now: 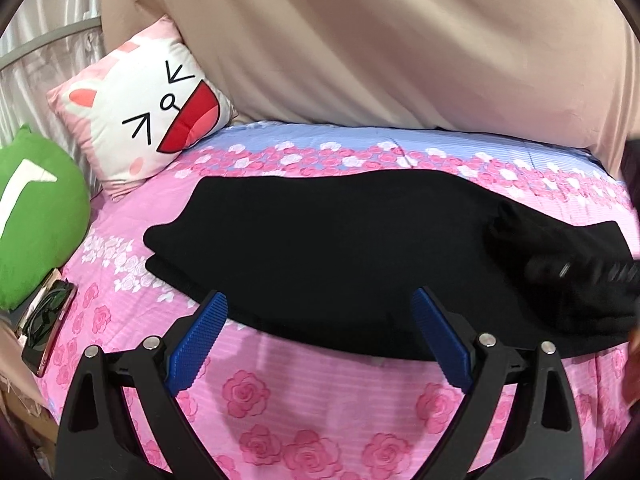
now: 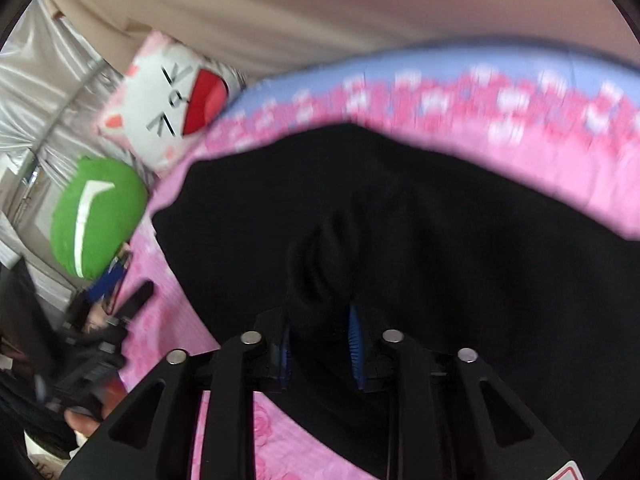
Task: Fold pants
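Black pants lie across a pink rose-print bed sheet, folded lengthwise, with two leg ends at the left. My left gripper is open and empty, its blue-padded fingers hovering over the near edge of the pants. In the right wrist view, my right gripper is shut on a bunched fold of the black pants and lifts it; the view is blurred by motion. The left gripper also shows at the left in the right wrist view.
A white cat-face pillow and a green cushion sit at the head of the bed. A phone with sunglasses lies at the left bed edge. Beige fabric hangs behind the bed.
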Demonstrator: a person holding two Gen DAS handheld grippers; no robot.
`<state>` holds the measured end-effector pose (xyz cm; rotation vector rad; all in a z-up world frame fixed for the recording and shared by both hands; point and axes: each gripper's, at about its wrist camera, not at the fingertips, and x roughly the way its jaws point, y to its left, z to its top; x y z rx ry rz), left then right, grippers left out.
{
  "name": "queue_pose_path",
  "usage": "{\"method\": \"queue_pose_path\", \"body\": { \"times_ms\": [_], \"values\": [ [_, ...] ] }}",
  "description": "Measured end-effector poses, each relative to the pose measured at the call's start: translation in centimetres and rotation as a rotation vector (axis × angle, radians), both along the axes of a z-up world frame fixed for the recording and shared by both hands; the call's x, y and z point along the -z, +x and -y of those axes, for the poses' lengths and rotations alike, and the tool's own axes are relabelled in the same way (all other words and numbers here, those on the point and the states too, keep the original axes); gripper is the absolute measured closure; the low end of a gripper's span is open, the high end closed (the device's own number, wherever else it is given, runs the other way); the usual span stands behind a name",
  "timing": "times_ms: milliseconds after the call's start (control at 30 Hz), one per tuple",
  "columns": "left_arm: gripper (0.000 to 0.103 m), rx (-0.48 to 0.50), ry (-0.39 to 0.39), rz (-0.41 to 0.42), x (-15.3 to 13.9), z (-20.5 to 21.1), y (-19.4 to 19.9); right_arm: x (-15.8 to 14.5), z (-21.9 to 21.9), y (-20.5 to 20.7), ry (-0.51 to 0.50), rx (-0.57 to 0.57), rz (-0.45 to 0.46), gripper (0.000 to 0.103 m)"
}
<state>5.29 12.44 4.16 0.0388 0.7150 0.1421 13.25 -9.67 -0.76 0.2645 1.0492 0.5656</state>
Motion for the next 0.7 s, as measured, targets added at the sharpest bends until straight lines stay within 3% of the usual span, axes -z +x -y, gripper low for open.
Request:
{"method": "queue_pose_path", "body": {
  "times_ms": [67,133,200,300,400,500,567,700],
  "values": [
    [0.011,-0.001,-0.006,-0.003,0.2,-0.4,0.0,0.5,0.1,-0.7,0.001,0.004,0.009,0.070],
    [0.011,-0.002,-0.009,-0.002,0.2,-0.6,-0.1,-0.7,0.7,-1.8,-0.021,0.014,0.020,0.044],
    [0.011,0.003,-0.017,0.001,0.1,-0.7,-0.1,-3.5,2.8,-4.4,-0.067,0.060,0.109,0.042],
    [0.011,0.004,-0.033,0.014,-0.3,-0.9,-0.4,-5.8,8.4,-7.8,-0.055,0.169,0.174,0.030],
    [0.011,0.002,-0.059,0.019,-0.4,-0.8,-0.4,-4.8,16.1,-10.4,-0.041,0.362,0.119,0.029],
    [0.011,0.002,-0.085,0.021,-0.4,-0.1,-0.4,-1.1,21.7,-11.4,0.052,0.494,0.003,0.029],
    [0.011,0.007,-0.090,0.017,-0.5,0.8,-0.4,1.0,23.2,-11.5,0.135,0.509,-0.051,0.028],
    [0.011,0.029,-0.092,0.003,-0.6,2.3,-0.7,1.7,23.0,-11.3,0.278,0.455,-0.038,0.029]
  ]
}}
